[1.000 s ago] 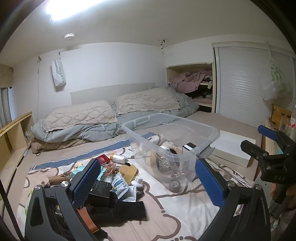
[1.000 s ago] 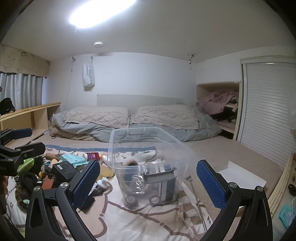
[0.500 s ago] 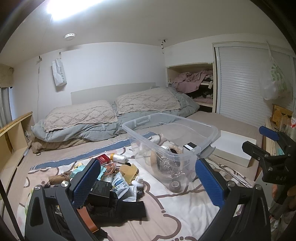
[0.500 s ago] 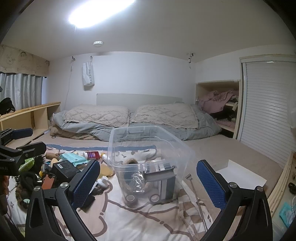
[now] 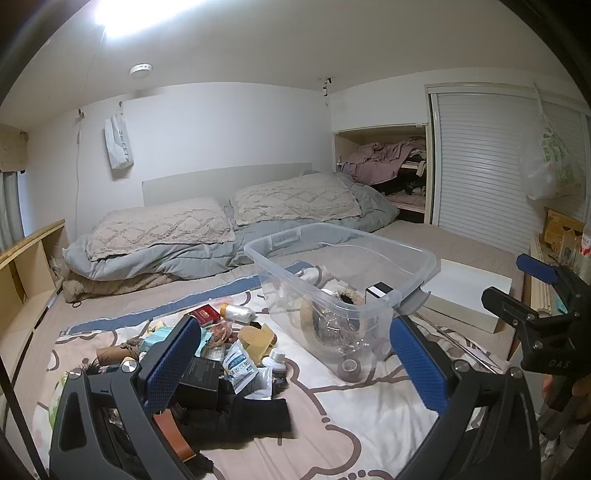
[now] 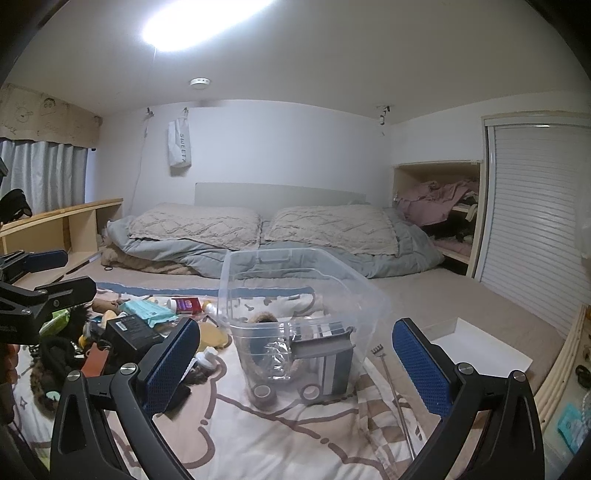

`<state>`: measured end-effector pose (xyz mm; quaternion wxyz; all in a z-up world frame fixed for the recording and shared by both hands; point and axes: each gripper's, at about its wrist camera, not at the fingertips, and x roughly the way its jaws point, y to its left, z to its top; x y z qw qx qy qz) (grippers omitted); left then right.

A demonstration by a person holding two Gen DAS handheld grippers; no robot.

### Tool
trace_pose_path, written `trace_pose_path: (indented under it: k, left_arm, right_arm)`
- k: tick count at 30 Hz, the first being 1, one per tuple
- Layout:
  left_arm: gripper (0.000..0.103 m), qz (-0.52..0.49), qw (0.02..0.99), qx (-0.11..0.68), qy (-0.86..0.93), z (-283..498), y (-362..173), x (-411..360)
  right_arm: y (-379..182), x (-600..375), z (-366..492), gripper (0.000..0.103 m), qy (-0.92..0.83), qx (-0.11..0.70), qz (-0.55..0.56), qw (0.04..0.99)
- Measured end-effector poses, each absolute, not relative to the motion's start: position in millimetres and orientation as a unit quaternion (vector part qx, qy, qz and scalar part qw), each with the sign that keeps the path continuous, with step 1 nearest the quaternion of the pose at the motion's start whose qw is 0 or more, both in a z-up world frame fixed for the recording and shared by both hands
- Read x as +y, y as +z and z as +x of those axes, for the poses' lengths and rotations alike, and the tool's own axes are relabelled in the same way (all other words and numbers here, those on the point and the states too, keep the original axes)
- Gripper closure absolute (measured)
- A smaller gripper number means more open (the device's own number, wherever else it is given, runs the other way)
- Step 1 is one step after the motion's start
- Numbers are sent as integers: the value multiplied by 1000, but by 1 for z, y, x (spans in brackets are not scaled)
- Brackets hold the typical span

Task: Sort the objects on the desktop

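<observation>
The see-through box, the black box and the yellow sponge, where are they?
see-through box (image 5: 421,254): left wrist view, on its right rim.
black box (image 6: 133,329): right wrist view, on its top face.
yellow sponge (image 5: 257,336): left wrist view, on its top.

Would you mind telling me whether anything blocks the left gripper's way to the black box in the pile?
Nothing visible does: the left gripper is open above the pile, with the black box just beyond its left finger, uncovered on top.

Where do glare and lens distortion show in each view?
Left wrist view: ceiling light blown out at top left, closet door bowed, corners vignetted black. Right wrist view: ceiling light glares at top centre, shelf curved at the left edge.
</observation>
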<state>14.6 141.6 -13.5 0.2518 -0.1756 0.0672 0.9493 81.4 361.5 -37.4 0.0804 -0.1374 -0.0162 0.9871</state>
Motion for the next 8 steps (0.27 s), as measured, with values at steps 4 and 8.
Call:
trace_pose_path:
  k: [4, 8]
  left_arm:
    - [0, -177, 253, 68, 949, 14, -14, 143]
    - [0, -175, 254, 68, 949, 15, -14, 144]
  right_arm:
    - [-38, 362, 82, 0, 987, -14, -139, 80]
    - [-37, 361, 81, 0, 987, -14, -139, 79]
